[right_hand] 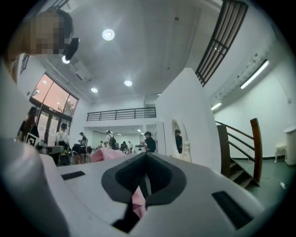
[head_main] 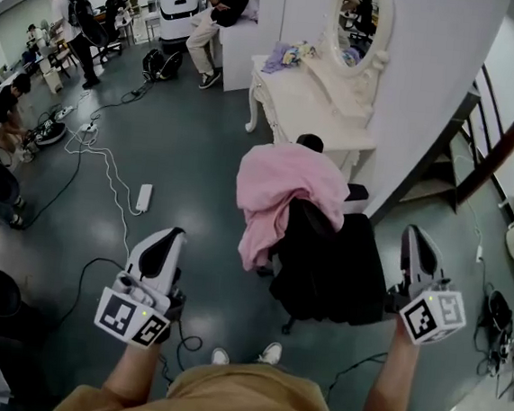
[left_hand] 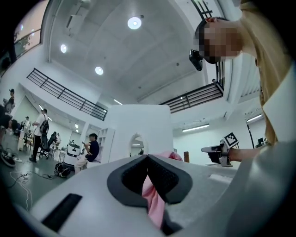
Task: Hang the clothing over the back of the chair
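Note:
A pink garment (head_main: 285, 194) lies draped over the back of a black office chair (head_main: 323, 270) in the head view, hanging down the chair's left side. My left gripper (head_main: 171, 237) is off to the chair's left, well clear of the cloth, with its jaws together and nothing in them. My right gripper (head_main: 414, 235) is to the chair's right, also shut and empty. In the left gripper view the jaws (left_hand: 148, 157) meet at the tip, and the garment (left_hand: 167, 155) shows just beyond. In the right gripper view the jaws (right_hand: 146, 153) are closed, and the garment (right_hand: 104, 155) lies to the left.
A white dressing table (head_main: 313, 97) with an oval mirror stands behind the chair. Cables and a power strip (head_main: 144, 196) lie on the floor to the left. A dark stair rail (head_main: 493, 150) runs at the right. Several people are at the back left.

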Motion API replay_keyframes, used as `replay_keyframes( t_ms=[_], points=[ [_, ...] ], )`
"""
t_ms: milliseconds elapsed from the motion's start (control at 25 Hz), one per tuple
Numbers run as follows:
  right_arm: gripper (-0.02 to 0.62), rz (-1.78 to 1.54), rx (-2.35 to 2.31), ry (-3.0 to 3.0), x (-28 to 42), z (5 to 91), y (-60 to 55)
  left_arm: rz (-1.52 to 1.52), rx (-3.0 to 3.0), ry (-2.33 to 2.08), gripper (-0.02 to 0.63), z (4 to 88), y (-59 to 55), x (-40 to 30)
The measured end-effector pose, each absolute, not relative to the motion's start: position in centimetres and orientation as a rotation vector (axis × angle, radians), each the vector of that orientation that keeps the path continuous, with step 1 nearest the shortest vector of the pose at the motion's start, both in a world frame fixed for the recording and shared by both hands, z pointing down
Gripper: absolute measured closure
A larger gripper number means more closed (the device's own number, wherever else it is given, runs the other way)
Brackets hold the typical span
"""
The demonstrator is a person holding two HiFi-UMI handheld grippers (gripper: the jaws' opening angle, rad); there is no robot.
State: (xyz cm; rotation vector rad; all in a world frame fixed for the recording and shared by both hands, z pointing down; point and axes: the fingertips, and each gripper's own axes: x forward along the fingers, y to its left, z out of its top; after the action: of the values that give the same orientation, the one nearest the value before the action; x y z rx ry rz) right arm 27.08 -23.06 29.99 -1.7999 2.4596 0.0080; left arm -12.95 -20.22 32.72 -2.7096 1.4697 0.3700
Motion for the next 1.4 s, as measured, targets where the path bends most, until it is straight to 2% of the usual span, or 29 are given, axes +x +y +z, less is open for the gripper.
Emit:
replay_keyframes(
  t_ms=[240, 600, 920, 1400],
  points=[
    [0.592, 0.228, -1.787, 2.434, 27.7, 26.7, -20.3, 0.363, -2.626, 1.491, 0.603, 30.4, -20.5, -13.5],
    [0.592, 0.315, -1.832, 2.41, 30.5, 26.0, -17.0, 0.37, -2.534, 1.565, 0.603, 29.1, -18.5, -14.4],
    [0.592, 0.239, -1.923, 2.331, 32.6, 28.1, -14.6, 0.355, -2.507, 1.67, 0.603, 30.9, -16.6, -16.4],
    [0.592, 0.227, -1.978, 2.313, 31.6, 29.2, -13.7, 0.332, -2.52, 1.662, 0.603, 31.6, -16.4, -17.5]
  ],
)
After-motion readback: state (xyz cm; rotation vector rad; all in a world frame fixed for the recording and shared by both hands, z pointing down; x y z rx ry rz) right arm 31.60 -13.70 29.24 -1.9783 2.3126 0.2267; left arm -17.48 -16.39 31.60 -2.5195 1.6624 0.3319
